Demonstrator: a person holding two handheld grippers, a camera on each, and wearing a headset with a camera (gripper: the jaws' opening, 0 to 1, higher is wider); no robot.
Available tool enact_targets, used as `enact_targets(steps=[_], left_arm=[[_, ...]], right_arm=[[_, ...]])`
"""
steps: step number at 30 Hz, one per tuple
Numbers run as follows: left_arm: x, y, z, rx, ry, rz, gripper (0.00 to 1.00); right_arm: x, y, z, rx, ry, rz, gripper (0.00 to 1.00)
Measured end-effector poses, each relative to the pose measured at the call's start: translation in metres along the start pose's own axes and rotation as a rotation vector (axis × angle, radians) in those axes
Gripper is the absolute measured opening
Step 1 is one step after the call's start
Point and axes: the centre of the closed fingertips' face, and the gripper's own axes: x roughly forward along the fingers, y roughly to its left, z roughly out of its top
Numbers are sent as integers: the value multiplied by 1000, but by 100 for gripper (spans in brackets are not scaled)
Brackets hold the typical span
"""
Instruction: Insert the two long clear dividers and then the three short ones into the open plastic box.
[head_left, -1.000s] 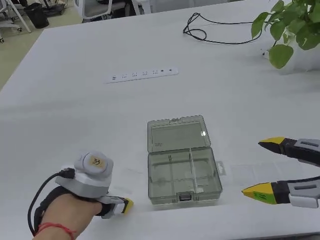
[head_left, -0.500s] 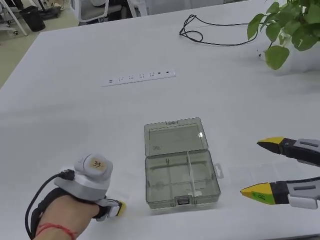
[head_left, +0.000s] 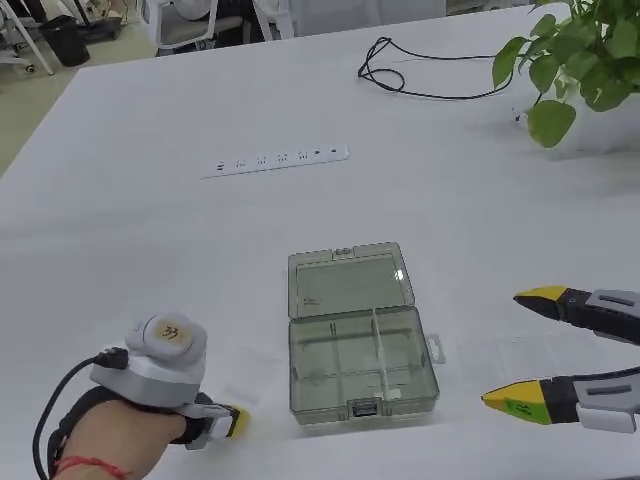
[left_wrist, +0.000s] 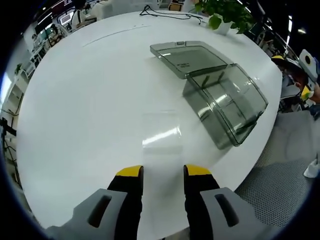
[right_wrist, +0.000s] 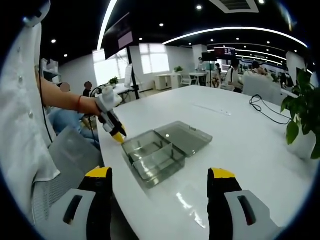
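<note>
holds the left gripper (head_left: 234, 422) low at the white table (head_left: 150, 250), at about 8 o'clock of the open plastic box (head_left: 300, 385). left hand (head_left: 105, 440) wrapped over the gripper body from behind, knuckles up, wrist down by the table's near edge, yellow tips aimed toward 3 o'clock. in the left gripper view, jaws parted by a narrow gap with nothing seen between them. one clear divider (left_wrist: 161, 131) flat on the table just ahead of the tips, apart from the box.

holds the right gripper (head_left: 515, 350) at the box's 3 o'clock, roughly level, jaws spread wide, tips pointing toward 9 o'clock at the box, gripping nothing. faint clear pieces (head_left: 555, 350) on the table near those jaws, too faint to count.

box at table centre, lid (head_left: 350, 280) folded flat back at its 12 o'clock, at least one clear partition (head_left: 380, 345) standing lengthwise in the base.

farther off at 12 o'clock, a white power strip (head_left: 282, 158), then a black cable (head_left: 400, 75). at 1 o'clock, a potted plant (head_left: 575, 50).
</note>
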Motion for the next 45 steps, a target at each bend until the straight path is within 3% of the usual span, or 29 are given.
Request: enact_targets(steps=[6, 15, 24, 31, 37, 40, 45], left_arm=[[-9, -1, 5, -80, -68, -33, 30], [-34, -8, 25, -160, -202, -84, 30], [-66, -31, 53, -207, -347, -161, 30], [-81, -54, 76, -213, -434, -239, 30], [-91, -70, 91, -219, -485, -291, 30], [-96, -80, 96, -210, -503, -307, 30], [-99, -96, 99, -196, -520, -342, 30]], right_arm=[[1, 3, 5, 0, 5, 0, 78], [8, 13, 25, 8, -1, 8, 78], [22, 24, 47, 88, 11, 11, 75], [39, 38, 80, 130, -45, 20, 66], [53, 45, 102, 169, -91, 22, 59], [60, 45, 105, 204, -91, 27, 54], [74, 53, 106, 290, -75, 22, 37]])
